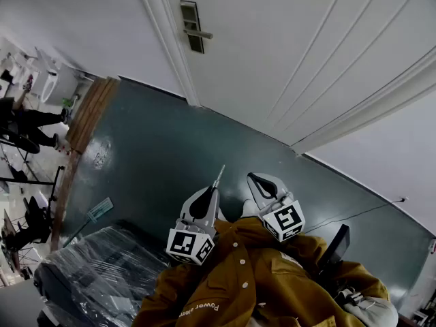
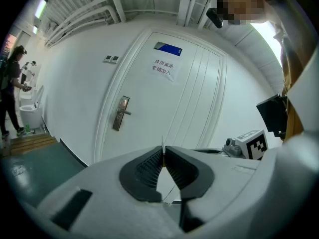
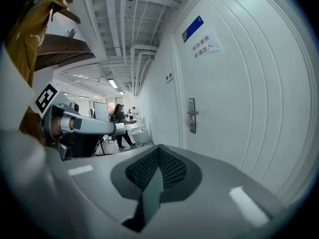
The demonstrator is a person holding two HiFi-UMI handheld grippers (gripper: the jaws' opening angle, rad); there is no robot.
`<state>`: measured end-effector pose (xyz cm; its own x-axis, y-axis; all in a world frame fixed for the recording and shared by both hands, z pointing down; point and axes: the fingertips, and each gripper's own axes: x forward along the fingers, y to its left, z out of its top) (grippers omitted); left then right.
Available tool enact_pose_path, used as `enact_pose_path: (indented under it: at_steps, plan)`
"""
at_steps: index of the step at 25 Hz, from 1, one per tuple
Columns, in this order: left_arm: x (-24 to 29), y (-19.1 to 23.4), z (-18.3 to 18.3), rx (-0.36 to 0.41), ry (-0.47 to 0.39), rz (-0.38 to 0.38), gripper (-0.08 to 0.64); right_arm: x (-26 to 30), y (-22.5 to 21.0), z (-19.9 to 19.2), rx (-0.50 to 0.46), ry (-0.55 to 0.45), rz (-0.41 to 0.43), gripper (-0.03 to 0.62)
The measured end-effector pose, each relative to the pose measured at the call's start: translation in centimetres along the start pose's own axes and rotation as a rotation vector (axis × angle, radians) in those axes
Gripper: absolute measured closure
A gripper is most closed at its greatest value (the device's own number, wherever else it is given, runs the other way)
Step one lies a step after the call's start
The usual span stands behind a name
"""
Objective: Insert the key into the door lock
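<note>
The white door [image 1: 286,39] stands ahead, with a metal lock plate and lever handle [image 1: 191,26] at its left side. My left gripper [image 1: 215,191] is shut on a thin metal key [image 1: 219,176] that sticks out of its tips toward the door, well short of it. In the left gripper view the key [image 2: 163,143] stands edge-on between the left gripper's [image 2: 163,151] closed pads, and the lock [image 2: 121,113] is up to the left. My right gripper [image 1: 252,177] is beside it, shut and holding nothing; its view [image 3: 159,151] shows the lock [image 3: 192,115] far ahead.
The floor [image 1: 157,162] is dark green. A plastic-wrapped dark object [image 1: 102,271] sits low at the left, and a wooden platform [image 1: 88,111] runs along the wall. A cable [image 1: 361,213] lies on the right. A person [image 2: 12,88] stands far off to the left.
</note>
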<state>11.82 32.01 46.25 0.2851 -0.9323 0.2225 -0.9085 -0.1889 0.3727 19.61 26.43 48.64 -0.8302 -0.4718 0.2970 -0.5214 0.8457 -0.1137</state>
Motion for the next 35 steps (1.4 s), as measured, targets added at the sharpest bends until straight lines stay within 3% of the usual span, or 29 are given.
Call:
enact_pose_path:
  at_steps: [10,15,27,35]
  plan:
    - [0.1,0.2,0.0,-0.001,0.001,-0.016,0.538,0.1,0.3,0.1,0.0,-0.004,-0.008,0.588]
    - [-0.1,0.6,0.2,-0.008,0.003,-0.016,0.538,0.5,0.4,0.7,0.059,-0.033,0.01,0.586]
    - [-3.5,5.1,0.1,-0.02,0.007,-0.005,0.539,2.9,1.7,0.5,0.09,-0.043,-0.095,0.586]
    - [-2.0,7.5,1.0,-0.039,0.018,-0.041,0.54,4.7,0.1,1.7,0.099,-0.065,-0.156,0.586]
